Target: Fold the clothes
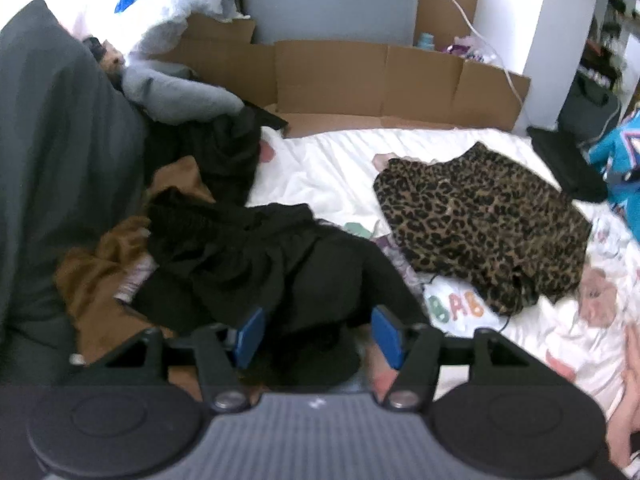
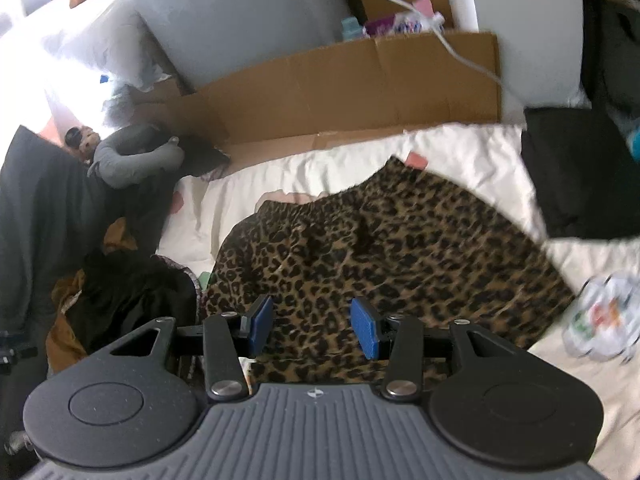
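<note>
A leopard-print garment [image 1: 484, 224] lies roughly folded on the white printed bedsheet [image 1: 328, 168]. In the right wrist view the same leopard-print garment [image 2: 384, 252] fills the middle, and my right gripper [image 2: 313, 327] hovers open over its near edge, blue pads apart and touching nothing. A crumpled black garment [image 1: 256, 256] lies in a heap to the left, on top of a brown garment [image 1: 100, 264]. My left gripper [image 1: 319, 336] stands open above the black garment's near part; the cloth shows between the pads but they do not press it.
A dark grey blanket [image 1: 52, 152] and a grey neck pillow [image 1: 176, 92] lie at the left. Flattened cardboard [image 1: 360, 76] lines the bed's far side, with a white cable [image 1: 476, 28] over it. A black folded item [image 2: 576, 184] and turquoise cloth [image 1: 620, 160] lie at the right.
</note>
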`<state>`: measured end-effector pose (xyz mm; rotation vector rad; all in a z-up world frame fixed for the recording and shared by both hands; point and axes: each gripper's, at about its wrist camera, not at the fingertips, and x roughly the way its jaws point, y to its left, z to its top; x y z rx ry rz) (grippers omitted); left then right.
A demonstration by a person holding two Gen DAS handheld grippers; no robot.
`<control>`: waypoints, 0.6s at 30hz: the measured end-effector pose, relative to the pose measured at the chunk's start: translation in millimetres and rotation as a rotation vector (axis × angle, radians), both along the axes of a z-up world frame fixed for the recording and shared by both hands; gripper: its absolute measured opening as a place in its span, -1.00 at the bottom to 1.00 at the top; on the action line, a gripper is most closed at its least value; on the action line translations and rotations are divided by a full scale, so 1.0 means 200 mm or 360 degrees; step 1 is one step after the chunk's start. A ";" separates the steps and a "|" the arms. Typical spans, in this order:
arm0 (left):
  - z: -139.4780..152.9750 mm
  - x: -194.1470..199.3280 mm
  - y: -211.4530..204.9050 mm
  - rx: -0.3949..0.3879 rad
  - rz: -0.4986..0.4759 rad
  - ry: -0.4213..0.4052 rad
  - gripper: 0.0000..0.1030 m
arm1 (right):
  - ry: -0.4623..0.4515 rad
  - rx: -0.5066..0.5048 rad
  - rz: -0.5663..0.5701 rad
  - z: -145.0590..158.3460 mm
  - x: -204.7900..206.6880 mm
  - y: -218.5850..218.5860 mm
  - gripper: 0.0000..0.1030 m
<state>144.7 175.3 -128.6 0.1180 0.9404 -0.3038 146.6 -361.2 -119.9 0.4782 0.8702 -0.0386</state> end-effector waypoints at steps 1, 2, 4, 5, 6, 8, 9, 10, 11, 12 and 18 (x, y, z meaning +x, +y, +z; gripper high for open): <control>-0.04 0.02 -0.01 -0.0034 -0.0005 0.0001 0.22 | -0.0002 0.0016 -0.0044 -0.04 0.01 0.04 -0.02; -0.08 0.03 -0.02 -0.0058 -0.0013 -0.0001 0.22 | -0.0005 0.0025 -0.0092 -0.08 0.03 0.07 -0.02; -0.16 0.08 -0.07 -0.0097 -0.0025 0.0000 0.22 | -0.0029 0.0036 -0.0146 -0.14 0.05 0.15 -0.02; -0.20 0.10 -0.08 -0.0116 -0.0027 0.0006 0.22 | -0.0049 0.0036 -0.0169 -0.16 0.07 0.19 -0.02; -0.23 0.12 -0.10 -0.0134 -0.0031 0.0014 0.21 | -0.0069 0.0040 -0.0189 -0.19 0.08 0.23 -0.02; -0.29 0.16 -0.14 -0.0166 -0.0041 0.0029 0.21 | -0.0090 0.0047 -0.0214 -0.25 0.09 0.29 -0.02; -0.31 0.18 -0.15 -0.0175 -0.0046 0.0035 0.21 | -0.0097 0.0049 -0.0224 -0.27 0.10 0.32 -0.02; -0.33 0.20 -0.17 -0.0177 -0.0052 0.0040 0.21 | -0.0102 0.0047 -0.0230 -0.30 0.10 0.35 -0.02; -0.35 0.22 -0.18 -0.0186 -0.0055 0.0043 0.21 | -0.0101 0.0031 -0.0226 -0.33 0.10 0.37 -0.02; -0.36 0.23 -0.20 -0.0206 -0.0057 0.0047 0.21 | -0.0094 0.0005 -0.0220 -0.36 0.10 0.40 -0.02; -0.46 0.35 -0.29 -0.0322 -0.0077 0.0079 0.21 | -0.0024 0.0056 -0.0292 -0.50 0.03 0.50 -0.02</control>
